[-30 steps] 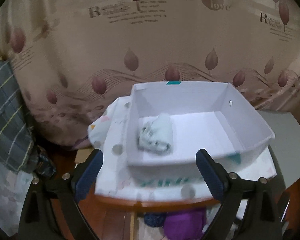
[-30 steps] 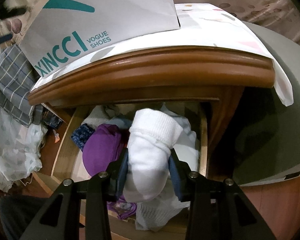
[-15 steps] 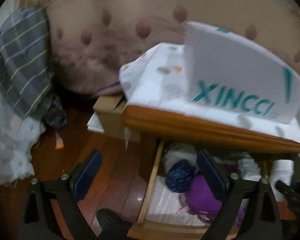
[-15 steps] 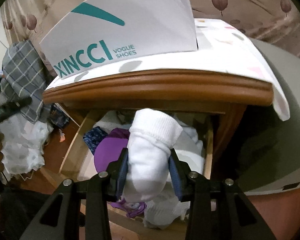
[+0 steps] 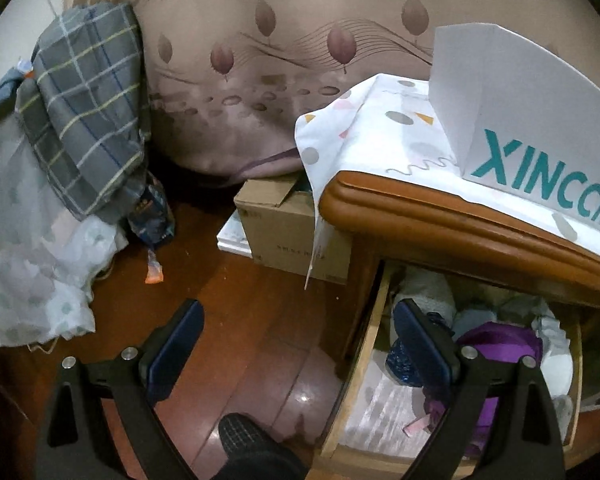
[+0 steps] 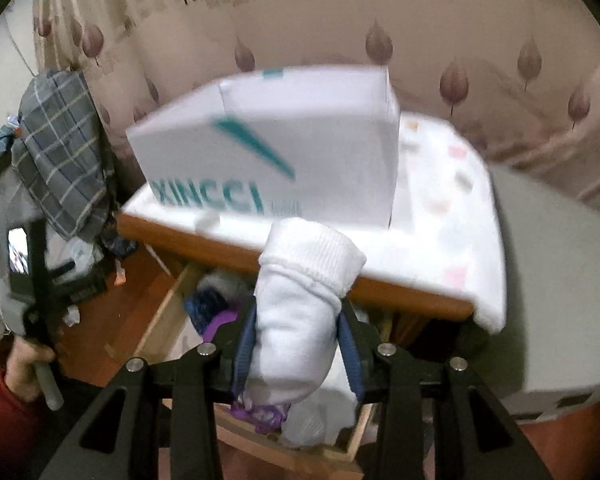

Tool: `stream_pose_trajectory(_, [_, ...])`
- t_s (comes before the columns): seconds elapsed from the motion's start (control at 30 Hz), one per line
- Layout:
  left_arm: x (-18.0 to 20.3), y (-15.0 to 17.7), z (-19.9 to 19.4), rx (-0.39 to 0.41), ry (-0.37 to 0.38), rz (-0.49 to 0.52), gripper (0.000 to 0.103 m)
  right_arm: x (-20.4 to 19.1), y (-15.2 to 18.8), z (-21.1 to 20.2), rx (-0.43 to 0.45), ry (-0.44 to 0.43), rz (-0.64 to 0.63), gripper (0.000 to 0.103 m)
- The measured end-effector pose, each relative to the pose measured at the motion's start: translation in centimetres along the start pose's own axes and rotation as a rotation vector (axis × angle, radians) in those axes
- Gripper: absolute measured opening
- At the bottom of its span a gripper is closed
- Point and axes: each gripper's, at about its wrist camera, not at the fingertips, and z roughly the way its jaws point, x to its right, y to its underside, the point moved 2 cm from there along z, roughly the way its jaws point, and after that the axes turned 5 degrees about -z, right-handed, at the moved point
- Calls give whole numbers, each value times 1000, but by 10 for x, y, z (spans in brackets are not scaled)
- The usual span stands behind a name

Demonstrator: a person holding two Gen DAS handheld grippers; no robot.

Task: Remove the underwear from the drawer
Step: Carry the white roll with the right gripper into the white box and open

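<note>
1. Clamped between the blue pads of the right gripper point(image 6: 298, 354): a rolled white sock point(image 6: 304, 304), ribbed cuff uppermost, held above the open drawer point(image 6: 168, 304).
2. Spread wide and empty, the left gripper point(image 5: 296, 344), one finger over bare wooden floor point(image 5: 236, 320), the other over the drawer's left edge.
3. Inside the pulled-out drawer point(image 5: 370, 344): a purple garment point(image 5: 500, 340), a dark blue bundle point(image 5: 404, 360) and pale folded pieces, all loosely heaped.
4. On the wooden nightstand point(image 5: 440, 220), over a spotted white cloth point(image 5: 372, 132): a white shoebox point(image 5: 532, 128) with teal lettering.
5. Beside the nightstand on the floor: a brown cardboard box point(image 5: 288, 232).
6. At far left: a grey checked cloth point(image 5: 88, 108) draped over pale fabric, with a leaf-patterned curtain point(image 5: 300, 20) behind.
7. Seen from the right wrist camera at lower left: a hand point(image 6: 24, 364) in a red sleeve gripping a handle.
</note>
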Motion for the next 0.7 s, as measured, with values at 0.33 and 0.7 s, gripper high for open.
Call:
stream_pose_trajectory(0.33, [-19, 1, 11, -57, -36, -82, 95, 9, -127, -35, 132, 66, -51, 39])
stream_pose_trajectory(0.7, [-40, 0, 19, -96, -45, -184, 95, 28, -179, 70, -78, 127, -79, 39])
